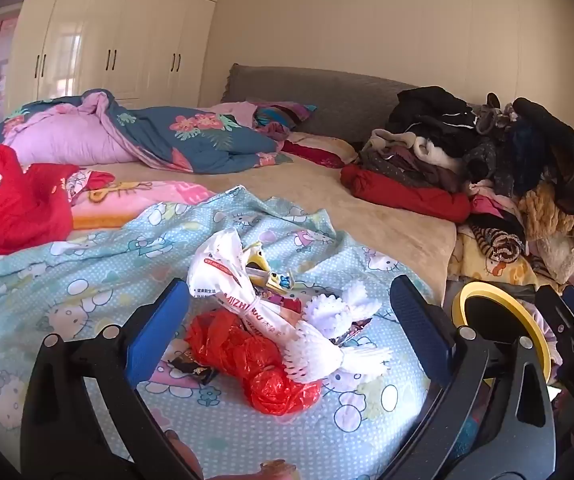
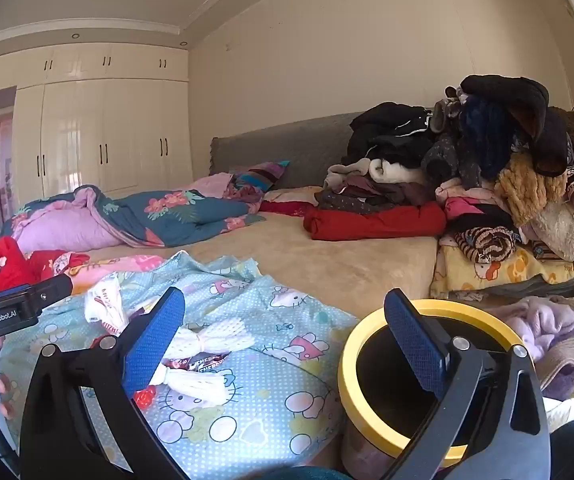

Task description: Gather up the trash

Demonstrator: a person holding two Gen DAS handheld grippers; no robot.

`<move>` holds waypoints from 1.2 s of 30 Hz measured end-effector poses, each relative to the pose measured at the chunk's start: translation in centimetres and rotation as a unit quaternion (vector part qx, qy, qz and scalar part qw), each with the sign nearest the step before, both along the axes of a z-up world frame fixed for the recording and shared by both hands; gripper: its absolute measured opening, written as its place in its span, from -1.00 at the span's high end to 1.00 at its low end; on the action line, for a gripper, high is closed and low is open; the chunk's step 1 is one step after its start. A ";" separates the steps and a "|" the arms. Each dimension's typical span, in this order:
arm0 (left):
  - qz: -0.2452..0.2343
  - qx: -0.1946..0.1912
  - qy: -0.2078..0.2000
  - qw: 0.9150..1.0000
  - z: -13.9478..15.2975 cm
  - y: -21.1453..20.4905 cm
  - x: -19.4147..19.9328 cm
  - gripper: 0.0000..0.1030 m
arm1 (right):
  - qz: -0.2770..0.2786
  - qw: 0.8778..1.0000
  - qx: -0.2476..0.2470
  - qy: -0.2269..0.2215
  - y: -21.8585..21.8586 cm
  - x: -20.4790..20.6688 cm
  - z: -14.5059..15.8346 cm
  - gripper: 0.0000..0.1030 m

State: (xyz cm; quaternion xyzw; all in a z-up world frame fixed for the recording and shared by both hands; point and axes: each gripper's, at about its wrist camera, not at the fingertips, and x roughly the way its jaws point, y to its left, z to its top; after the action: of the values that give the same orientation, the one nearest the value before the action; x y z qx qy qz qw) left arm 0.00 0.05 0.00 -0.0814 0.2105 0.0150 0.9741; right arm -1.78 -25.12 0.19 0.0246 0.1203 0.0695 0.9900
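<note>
Both the left gripper (image 1: 287,320) and right gripper (image 2: 283,336) gape empty, so collecting looks barely begun: the trash pile (image 1: 271,328) lies on the blue sheet (image 1: 87,264), and the yellow-rimmed bin (image 2: 367,360) beside it shows nothing inside.

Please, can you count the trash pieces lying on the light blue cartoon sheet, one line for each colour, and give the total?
White: 3 (crumpled white printed plastic bag, and two white foam fruit nets)
Red: 1 (crumpled red plastic bag)
Yellow: 1 (yellow snack wrapper)
Dark: 2 (small dark wrapper, dark printed wrapper)
Total: 7 that I can see; overlaps may hide more.
</note>
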 end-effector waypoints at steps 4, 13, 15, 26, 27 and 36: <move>-0.001 0.004 -0.004 1.000 0.0 0.0 0.0 -0.79 | 0.001 1.000 0.005 -0.005 -0.1 0.0 0.0 -0.88; -0.003 0.000 -0.003 1.000 0.0 0.0 0.0 -0.79 | 0.004 1.000 -0.004 -0.006 0.6 0.1 0.4 -0.88; -0.004 0.000 -0.002 1.000 0.0 0.0 0.0 -0.79 | 0.004 1.000 -0.004 -0.006 0.5 -0.1 0.2 -0.88; -0.006 -0.002 -0.002 1.000 -0.4 -0.5 0.0 -0.79 | 0.004 1.000 -0.008 -0.007 0.7 -0.1 0.0 -0.88; -0.006 -0.002 -0.002 1.000 -0.4 -0.5 0.0 -0.79 | 0.003 1.000 -0.009 -0.006 0.7 -0.2 0.0 -0.88; -0.006 -0.003 -0.002 1.000 -0.5 -0.4 0.0 -0.79 | 0.004 1.000 -0.010 -0.008 0.7 -0.3 0.1 -0.88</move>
State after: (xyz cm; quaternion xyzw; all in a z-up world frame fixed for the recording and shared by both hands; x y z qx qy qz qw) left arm 0.00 -0.39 -0.49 -0.0830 0.2087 0.0081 0.9744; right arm -2.12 -24.41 0.32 0.0139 0.1130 0.0728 0.9908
